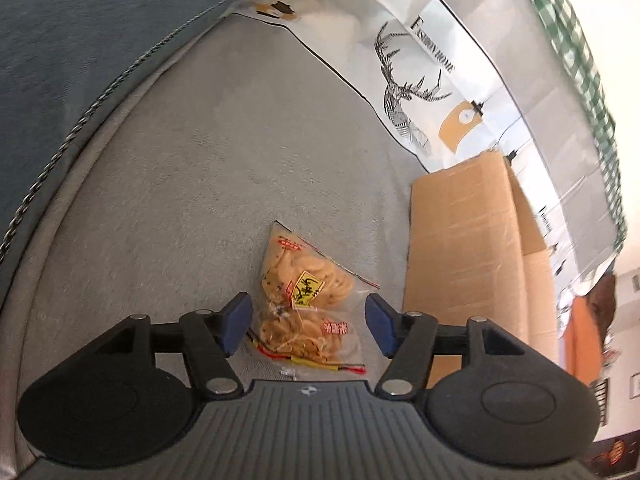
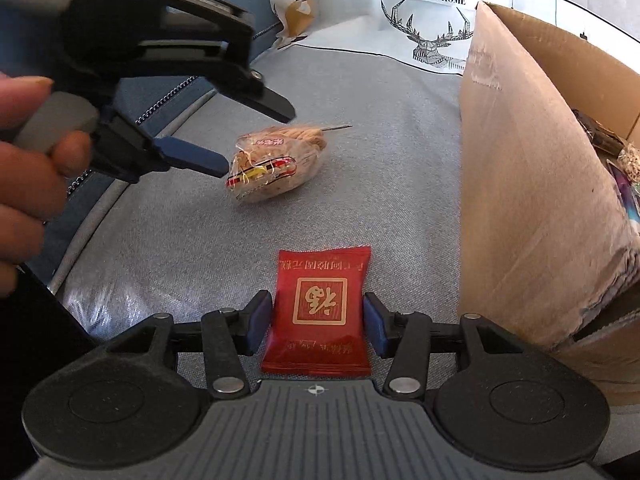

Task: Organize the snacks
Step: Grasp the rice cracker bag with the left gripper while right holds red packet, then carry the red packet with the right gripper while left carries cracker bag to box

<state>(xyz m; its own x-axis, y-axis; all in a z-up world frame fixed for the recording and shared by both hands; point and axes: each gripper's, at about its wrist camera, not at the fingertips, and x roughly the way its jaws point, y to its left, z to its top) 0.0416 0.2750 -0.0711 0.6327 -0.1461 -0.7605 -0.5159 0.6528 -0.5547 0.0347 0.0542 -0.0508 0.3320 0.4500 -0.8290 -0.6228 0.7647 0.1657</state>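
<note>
Straddling snacks unclenched: left gripper [image 1: 308, 322] over cracker bag [image 1: 306, 296], right gripper [image 2: 316, 322] around red packet [image 2: 318, 312]

Grey sofa seat [image 2: 360, 120]: cracker bag [image 2: 276, 164], red packet [image 2: 320, 308] (flat), cardboard box [image 2: 532, 200].

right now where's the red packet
In the right wrist view the red packet lies flat on the grey cushion, between the right gripper fingers, left of the cardboard box.

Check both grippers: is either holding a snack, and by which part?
Neither holds anything. The left gripper has open jaws around the clear cracker bag. The right gripper straddles the red packet's side edges, not visibly clamped.
</note>
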